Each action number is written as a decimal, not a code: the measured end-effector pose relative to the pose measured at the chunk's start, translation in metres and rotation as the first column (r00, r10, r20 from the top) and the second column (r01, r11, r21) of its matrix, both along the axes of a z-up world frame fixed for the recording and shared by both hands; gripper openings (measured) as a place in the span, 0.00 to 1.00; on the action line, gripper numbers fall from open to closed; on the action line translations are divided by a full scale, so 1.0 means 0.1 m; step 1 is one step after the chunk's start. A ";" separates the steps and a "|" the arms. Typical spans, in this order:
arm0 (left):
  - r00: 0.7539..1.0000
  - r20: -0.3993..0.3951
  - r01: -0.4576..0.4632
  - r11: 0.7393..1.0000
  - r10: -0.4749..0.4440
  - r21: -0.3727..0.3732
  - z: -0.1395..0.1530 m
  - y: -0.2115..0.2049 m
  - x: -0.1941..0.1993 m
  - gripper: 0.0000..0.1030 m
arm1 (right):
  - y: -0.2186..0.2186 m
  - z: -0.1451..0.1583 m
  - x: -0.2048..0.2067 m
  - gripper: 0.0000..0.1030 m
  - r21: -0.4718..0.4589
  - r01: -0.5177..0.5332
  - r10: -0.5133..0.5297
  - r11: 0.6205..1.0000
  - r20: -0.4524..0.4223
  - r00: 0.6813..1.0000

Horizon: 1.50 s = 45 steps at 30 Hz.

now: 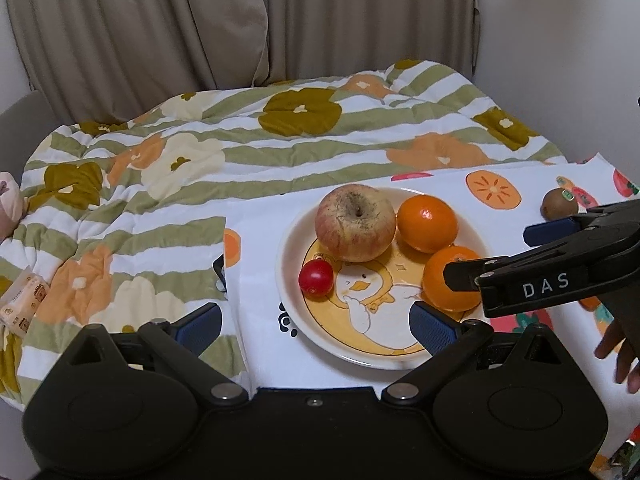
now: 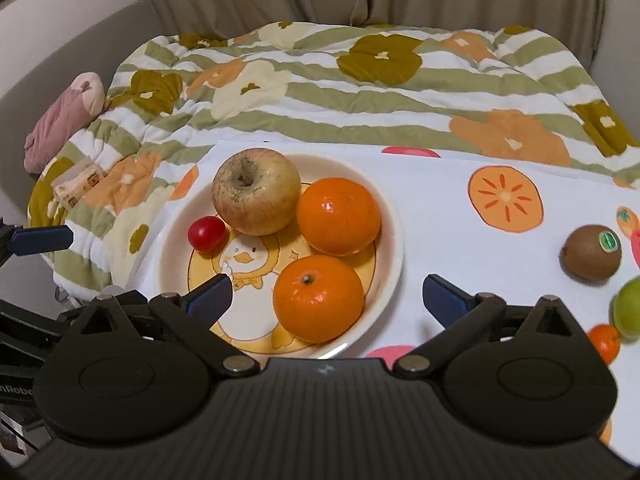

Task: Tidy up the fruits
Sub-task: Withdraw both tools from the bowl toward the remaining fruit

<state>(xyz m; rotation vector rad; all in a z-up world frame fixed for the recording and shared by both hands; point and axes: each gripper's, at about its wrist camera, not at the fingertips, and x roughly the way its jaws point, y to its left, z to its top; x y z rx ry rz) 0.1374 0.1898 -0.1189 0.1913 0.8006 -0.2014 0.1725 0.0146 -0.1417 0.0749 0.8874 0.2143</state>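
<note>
A white plate (image 1: 283, 276) (image 2: 397, 240) with a duck picture holds an apple (image 1: 354, 222) (image 2: 256, 190), two oranges and a cherry tomato (image 1: 316, 279) (image 2: 206, 233). The far orange (image 1: 427, 222) (image 2: 338, 216) sits beside the apple. The near orange (image 1: 436, 280) (image 2: 318, 298) lies between the fingers of my right gripper (image 2: 328, 292) (image 1: 492, 256), which is open, its pads clear of the fruit. My left gripper (image 1: 316, 322) is open over the plate's near rim, with nothing in it.
A kiwi (image 1: 559, 204) (image 2: 592, 252) with a sticker lies on the fruit-print cloth (image 2: 460, 220) right of the plate. A green fruit (image 2: 628, 308) and a small orange (image 2: 604, 342) sit at the right edge. A flowered quilt (image 1: 240, 140) lies behind. A hand (image 1: 620, 356) shows lower right.
</note>
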 end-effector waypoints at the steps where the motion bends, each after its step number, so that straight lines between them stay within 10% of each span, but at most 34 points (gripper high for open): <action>1: 1.000 0.003 0.000 1.000 0.000 -0.001 0.02 0.00 -0.01 0.99 | -0.01 0.03 -0.02 1.00 -0.005 0.004 -0.004 1.000 0.004 1.000; 25: 0.986 0.122 -0.110 0.994 0.112 -0.022 0.63 -0.95 -0.65 0.99 | -1.35 0.89 -0.86 1.00 -0.041 0.003 0.003 0.999 0.139 0.990; 45: 0.993 0.092 -0.074 0.994 0.080 -0.075 0.19 -2.38 -0.87 0.95 | -2.87 0.44 -0.98 1.00 -0.064 0.004 0.003 0.998 0.116 0.993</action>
